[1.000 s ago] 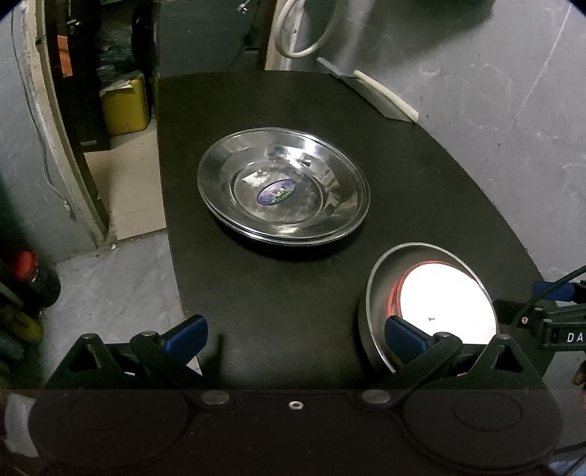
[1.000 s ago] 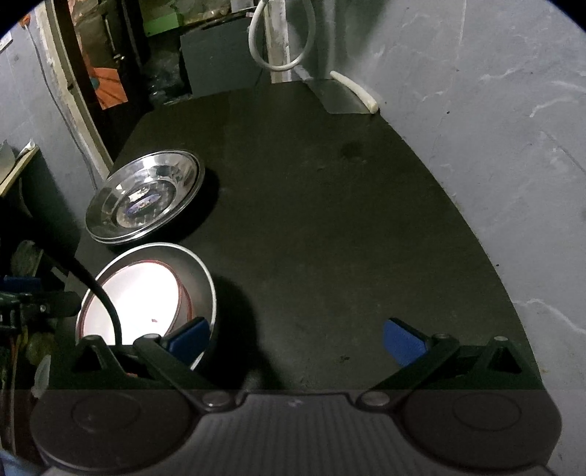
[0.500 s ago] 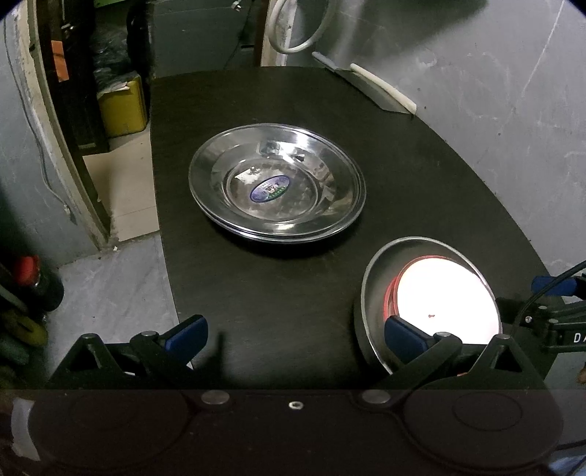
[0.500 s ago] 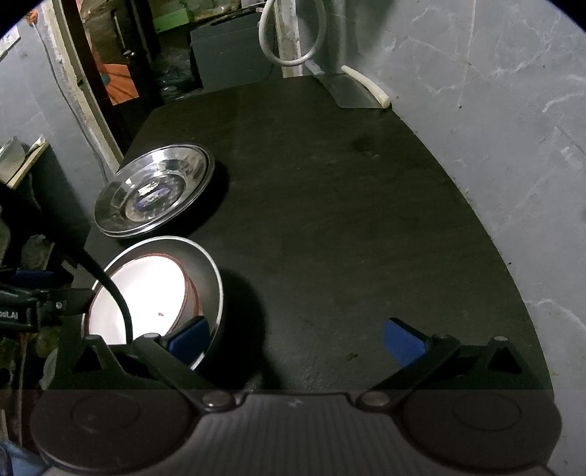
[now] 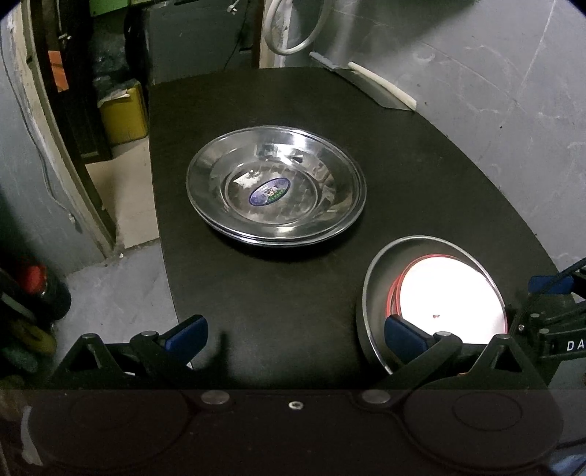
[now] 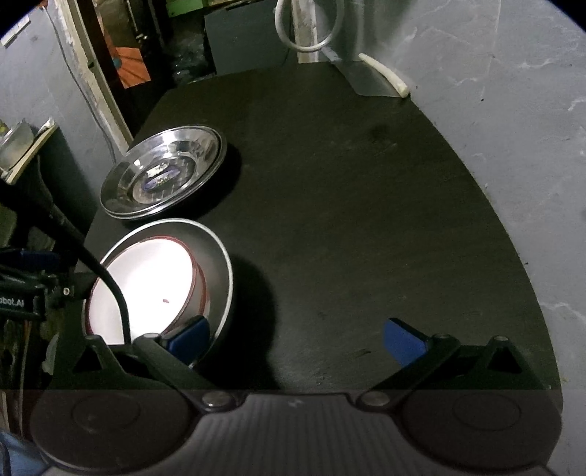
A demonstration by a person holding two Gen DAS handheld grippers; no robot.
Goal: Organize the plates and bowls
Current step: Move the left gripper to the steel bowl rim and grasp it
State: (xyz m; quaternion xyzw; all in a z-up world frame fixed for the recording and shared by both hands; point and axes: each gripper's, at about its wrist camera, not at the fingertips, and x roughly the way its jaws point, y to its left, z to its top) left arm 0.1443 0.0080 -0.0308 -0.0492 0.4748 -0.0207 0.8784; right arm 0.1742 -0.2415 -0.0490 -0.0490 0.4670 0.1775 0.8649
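Note:
A stack of steel plates (image 5: 275, 192) with a blue sticker sits mid-table; it also shows in the right wrist view (image 6: 163, 172). A steel bowl (image 5: 377, 293) at the near right holds a white bowl with a red rim (image 5: 450, 293); both show in the right wrist view, the steel bowl (image 6: 219, 263) and the white bowl (image 6: 143, 289). My left gripper (image 5: 295, 335) is open and empty, its right finger over the steel bowl's near rim. My right gripper (image 6: 298, 338) is open and empty, its left finger over the same bowl's rim.
The black table (image 5: 421, 175) ends at a grey wall on the right. A metal scraper with a white handle (image 5: 381, 86) lies at the far edge. A yellow box (image 5: 122, 113) and clutter stand on the floor at the left. A hose loop (image 6: 307, 25) hangs behind.
Both grippers have shifted a little; the right one moved so the nested bowls sit closer under its left finger. The plates and bowls have not moved.

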